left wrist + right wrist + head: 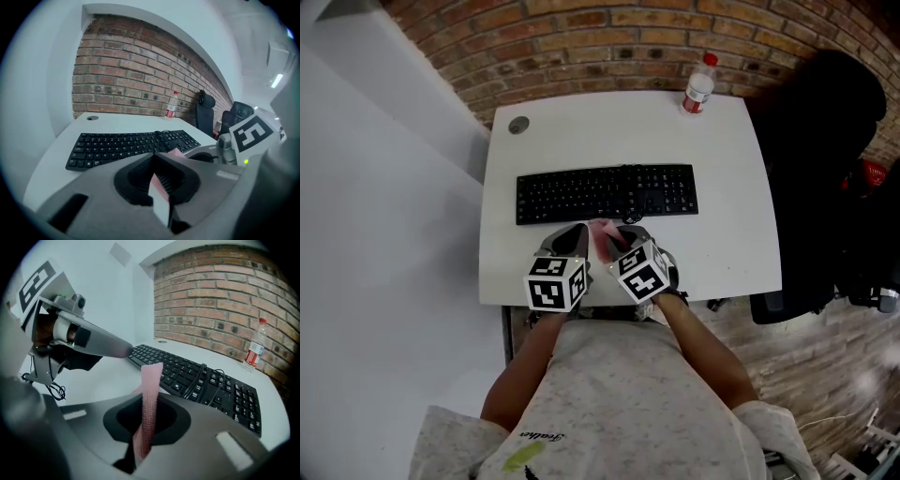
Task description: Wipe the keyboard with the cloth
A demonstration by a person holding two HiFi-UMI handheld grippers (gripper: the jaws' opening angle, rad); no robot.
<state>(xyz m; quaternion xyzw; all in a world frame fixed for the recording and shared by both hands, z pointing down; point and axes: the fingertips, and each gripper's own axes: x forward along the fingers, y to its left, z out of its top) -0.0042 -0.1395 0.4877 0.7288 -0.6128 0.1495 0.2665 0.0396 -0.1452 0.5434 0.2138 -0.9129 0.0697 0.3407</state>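
Note:
A black keyboard [607, 193] lies across the middle of the white desk [731, 244], with its cable [202, 372] draped over the keys. Just in front of it, near the desk's front edge, a pink cloth [602, 234] is held between both grippers. My left gripper [573, 238] is shut on one edge of the cloth [161, 187]. My right gripper [626, 236] is shut on another part, and the cloth [149, 399] stands up from its jaws as a narrow strip. The two grippers sit side by side, almost touching.
A plastic water bottle [698, 88] with a red cap stands at the desk's far right corner. A round cable grommet [518, 125] is at the far left. A black office chair [825, 150] stands right of the desk. A brick wall [609, 42] runs behind.

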